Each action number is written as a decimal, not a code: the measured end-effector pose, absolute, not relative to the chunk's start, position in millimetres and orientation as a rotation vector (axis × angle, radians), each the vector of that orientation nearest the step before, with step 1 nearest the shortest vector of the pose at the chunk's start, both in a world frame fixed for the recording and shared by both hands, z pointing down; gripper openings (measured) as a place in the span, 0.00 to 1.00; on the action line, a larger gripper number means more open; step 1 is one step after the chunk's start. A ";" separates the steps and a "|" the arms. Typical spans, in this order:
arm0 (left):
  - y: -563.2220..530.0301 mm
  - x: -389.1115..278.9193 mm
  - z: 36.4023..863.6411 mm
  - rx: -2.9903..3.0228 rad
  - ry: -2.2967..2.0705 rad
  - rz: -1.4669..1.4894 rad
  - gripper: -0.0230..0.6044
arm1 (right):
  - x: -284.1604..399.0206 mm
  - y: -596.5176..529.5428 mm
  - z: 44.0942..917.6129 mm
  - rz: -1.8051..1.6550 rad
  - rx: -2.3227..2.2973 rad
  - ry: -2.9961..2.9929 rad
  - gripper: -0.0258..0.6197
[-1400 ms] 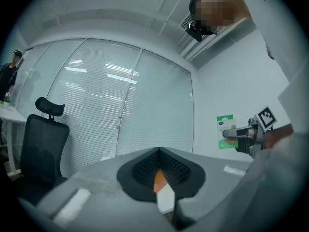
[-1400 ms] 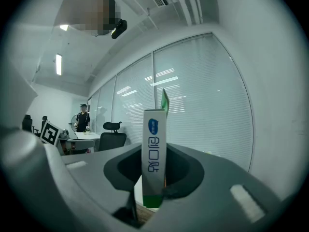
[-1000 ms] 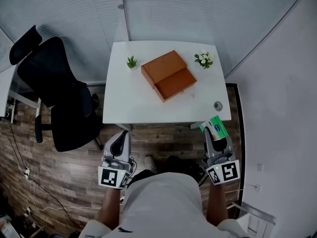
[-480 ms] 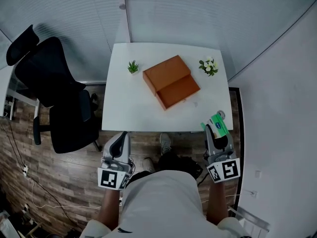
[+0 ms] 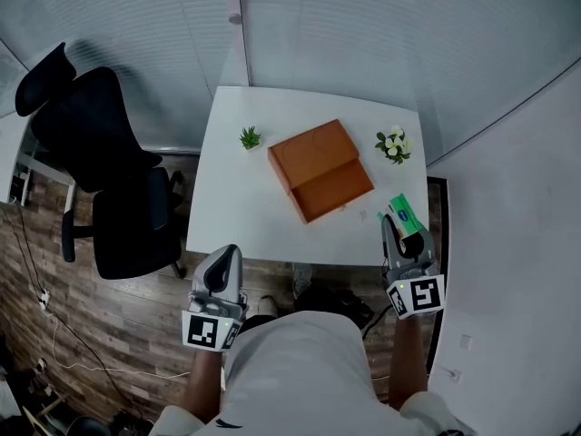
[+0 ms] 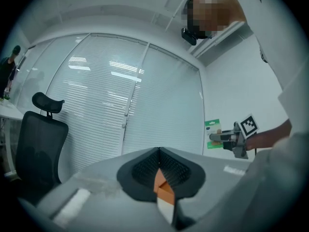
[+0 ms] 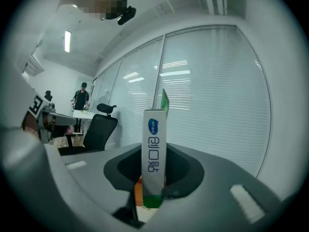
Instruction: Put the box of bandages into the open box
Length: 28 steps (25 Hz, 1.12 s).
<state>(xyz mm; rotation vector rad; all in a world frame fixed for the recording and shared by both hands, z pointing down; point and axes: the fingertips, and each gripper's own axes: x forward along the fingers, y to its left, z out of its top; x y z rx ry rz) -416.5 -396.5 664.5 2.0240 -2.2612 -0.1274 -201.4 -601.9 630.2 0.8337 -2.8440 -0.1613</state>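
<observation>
Closer than a second ago, the table [image 5: 236, 198] carries the open box [image 5: 320, 169] at centre, nothing placed yet; the box of bandages [image 5: 406, 214] hangs at right, clamped in the jaws of my right gripper [image 5: 402, 232]; left gripper [image 5: 221, 273] jaws together, empty

The table [image 5: 238, 209] has been brought nearer in the head view, so the brown box [image 5: 320, 169] on it is now seen lower in the picture. The right gripper [image 5: 405, 230] with the box of bandages [image 5: 406, 214] was earlier held in front of the table's edge. Now it is held over the table's front right corner.
</observation>
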 end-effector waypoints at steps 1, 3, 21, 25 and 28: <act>-396.8 -418.3 664.6 2.015 -2.267 -0.126 0.05 | -206.1 -609.7 632.8 -0.195 0.819 -2.830 0.18; -395.5 -421.7 664.3 1.998 -2.280 -0.125 0.05 | -216.2 -623.4 637.2 -0.265 0.796 -2.799 0.18; -398.2 -436.8 677.5 1.815 -2.355 -0.080 0.05 | -300.8 -671.7 719.5 -1.097 0.427 -2.258 0.18; -400.9 -439.9 677.3 1.802 -2.366 -0.074 0.05 | -308.0 -680.0 736.9 -1.125 0.396 -2.203 0.18; -402.9 -441.6 678.1 1.791 -2.369 -0.078 0.05 | -310.4 -683.9 740.2 -1.142 0.398 -2.186 0.19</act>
